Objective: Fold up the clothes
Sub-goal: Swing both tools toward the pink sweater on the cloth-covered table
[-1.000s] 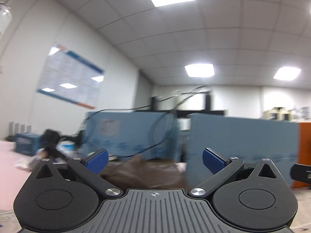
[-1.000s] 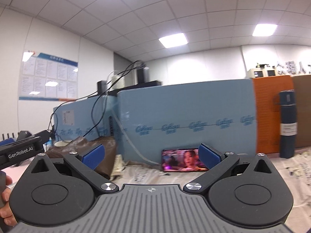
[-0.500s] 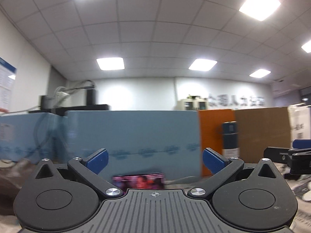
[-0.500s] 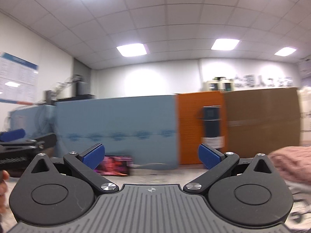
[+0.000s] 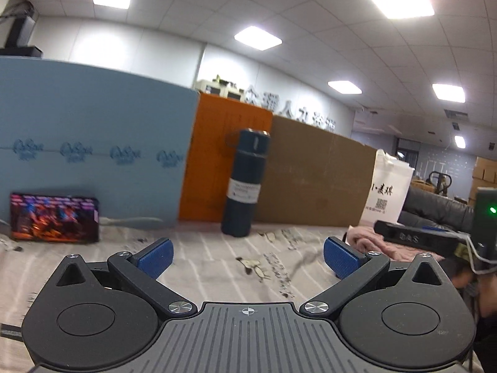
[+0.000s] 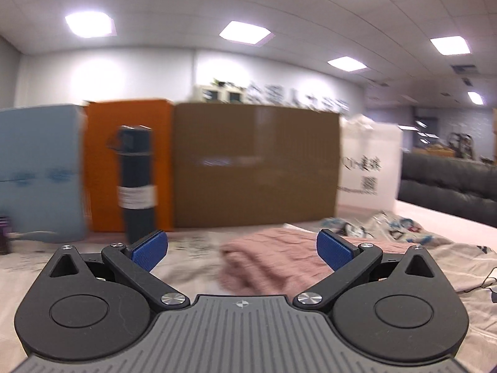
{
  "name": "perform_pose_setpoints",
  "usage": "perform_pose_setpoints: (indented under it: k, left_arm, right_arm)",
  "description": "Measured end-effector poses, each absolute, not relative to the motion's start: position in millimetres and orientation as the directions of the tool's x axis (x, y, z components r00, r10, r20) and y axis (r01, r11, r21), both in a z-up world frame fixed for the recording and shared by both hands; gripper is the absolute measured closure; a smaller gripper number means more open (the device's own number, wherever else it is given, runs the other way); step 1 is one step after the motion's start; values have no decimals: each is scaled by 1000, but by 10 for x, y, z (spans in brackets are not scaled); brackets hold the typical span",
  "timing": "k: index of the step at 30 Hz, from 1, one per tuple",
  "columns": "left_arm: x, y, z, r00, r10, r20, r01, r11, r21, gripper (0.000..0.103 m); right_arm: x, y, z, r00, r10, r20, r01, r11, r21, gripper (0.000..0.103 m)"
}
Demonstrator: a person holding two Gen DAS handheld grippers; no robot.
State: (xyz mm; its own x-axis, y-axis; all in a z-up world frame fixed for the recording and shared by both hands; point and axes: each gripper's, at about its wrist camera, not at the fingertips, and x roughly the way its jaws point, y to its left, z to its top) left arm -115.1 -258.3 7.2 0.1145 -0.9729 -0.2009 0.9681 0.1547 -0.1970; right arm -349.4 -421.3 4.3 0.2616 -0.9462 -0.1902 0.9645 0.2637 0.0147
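A pink knitted garment point(image 6: 267, 261) lies crumpled on the printed cloth of the table point(image 6: 192, 267), just ahead of my right gripper point(image 6: 240, 248), which is open and holds nothing. In the left wrist view the same pink garment point(image 5: 363, 239) shows at the right, partly hidden by the other gripper's black body point(image 5: 413, 236). My left gripper point(image 5: 248, 255) is open above the table cloth point(image 5: 236, 248), empty. A light printed garment point(image 6: 394, 230) lies further right.
A dark blue flask point(image 5: 245, 183) stands at the table's back, before orange point(image 5: 223, 161), brown point(image 5: 313, 174) and blue boards point(image 5: 87, 155). A phone point(image 5: 52, 217) with a lit screen leans at back left. A white bag point(image 5: 388, 192) and a dark sofa point(image 6: 447, 183) are at the right.
Both grippers have swung to the right and tilted down; the table, flask and pink garment have come into view. Both stay open.
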Motion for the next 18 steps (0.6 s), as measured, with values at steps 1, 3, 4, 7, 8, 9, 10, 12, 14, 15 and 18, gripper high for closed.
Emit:
perform_pose_setpoints:
  k: [1, 3, 4, 7, 8, 9, 10, 12, 14, 15, 18]
  left_arm:
    - [-1168, -2654, 54, 107, -971, -216, 967, 152, -206, 0]
    - [-1194, -2790, 25, 81, -969, -234, 964, 136, -230, 0]
    - [-1211, -2848, 13, 69, -968, -242, 962, 129, -240, 0]
    - [-1270, -2973, -21, 57, -965, -255, 959, 124, -253, 0]
    - [-1285, -2996, -13, 56, -965, -257, 958, 124, -258, 0]
    - [-1298, -3019, -16, 52, -965, -258, 957, 122, -262, 0]
    - [-1307, -3050, -23, 46, -964, -260, 957, 117, -266, 0]
    - [-1328, -3110, -34, 34, -963, -267, 956, 109, -271, 0]
    - [-1350, -3164, -50, 26, -962, -272, 956, 103, -273, 0]
    - [-1361, -3188, -62, 23, -961, -274, 956, 101, -274, 0]
    - [-1391, -3266, -99, 7, -958, -286, 956, 91, -280, 0]
  right_arm:
    - [-3493, -4321, 32, 248, -946, -208, 969, 247, 33, 0]
    - [-3477, -4539, -6, 226, -942, -248, 974, 217, 64, 0]
    - [-3459, -4651, -35, 216, -938, -270, 976, 204, 73, 0]
    - [-3409, -4873, -140, 179, -927, -330, 983, 159, 87, 3]
    - [-3413, -4916, -179, 167, -923, -347, 985, 144, 90, 3]
    - [-3421, -4948, -222, 164, -921, -354, 986, 140, 91, 4]
    - [-3431, -4977, -266, 162, -919, -359, 986, 138, 91, 11]
    - [-3496, -4984, -309, 147, -925, -350, 986, 112, 120, 31]
    - [-3588, -4971, -317, 144, -930, -339, 982, 92, 163, 56]
    - [-3649, -4954, -299, 150, -931, -332, 977, 88, 193, 70]
    - [-3825, -4888, -233, 180, -934, -309, 957, 94, 274, 85]
